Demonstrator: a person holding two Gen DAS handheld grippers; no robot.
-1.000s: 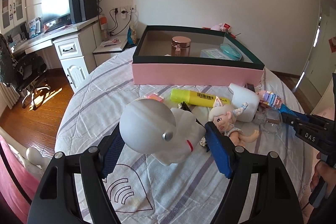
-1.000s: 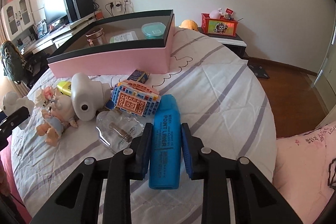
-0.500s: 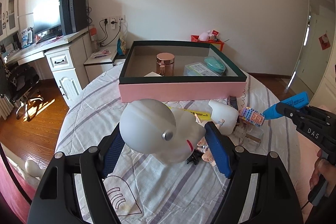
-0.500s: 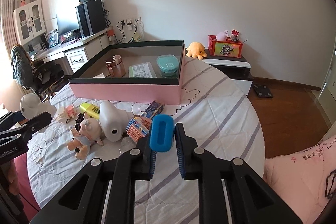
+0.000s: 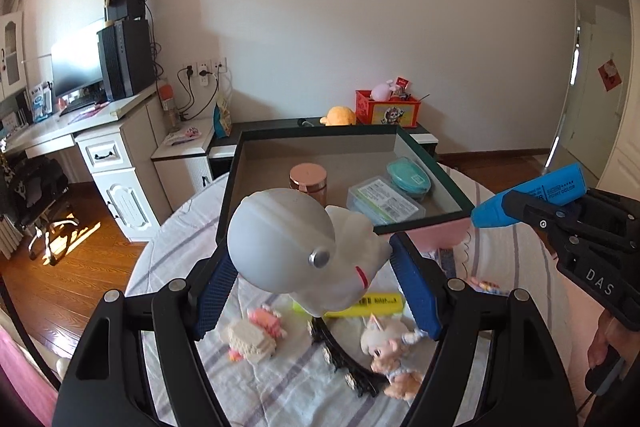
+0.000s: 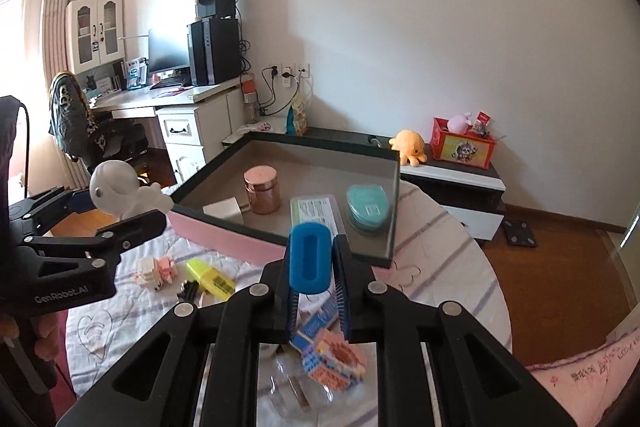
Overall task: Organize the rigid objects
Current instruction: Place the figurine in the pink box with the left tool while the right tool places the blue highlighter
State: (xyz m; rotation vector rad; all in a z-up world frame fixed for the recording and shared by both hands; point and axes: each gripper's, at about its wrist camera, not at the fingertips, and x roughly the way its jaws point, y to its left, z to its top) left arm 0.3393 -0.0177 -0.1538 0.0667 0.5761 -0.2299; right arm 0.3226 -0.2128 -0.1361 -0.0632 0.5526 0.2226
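A white toy is clamped between the pads of the left gripper and held in the air just before the near left part of the box. A blue marker is gripped end-on in the right gripper, raised near the box's near right corner; in the left view its tip points toward that corner.

Inside the box, a copper jar stands at the middle, a clear case lies to its right, and a teal case lies further right. Left on the bed are a yellow highlighter, a pink block figure, a doll, a black clip and a brick model.

The toy is judged to be hollow, hard plastic: light and stiff, but smooth and rounded, so it could slip or twist between flat pads. It seems best held across its broad body, as it is held now, not by the narrow snout. The marker is judged light and rigid; a hold across the barrel's flat sides should be secure, though with the long body sticking out it may pivot if bumped on the box rim. Both are likely to survive a short drop, yet should be lowered onto bare floor beside the jar and cases.
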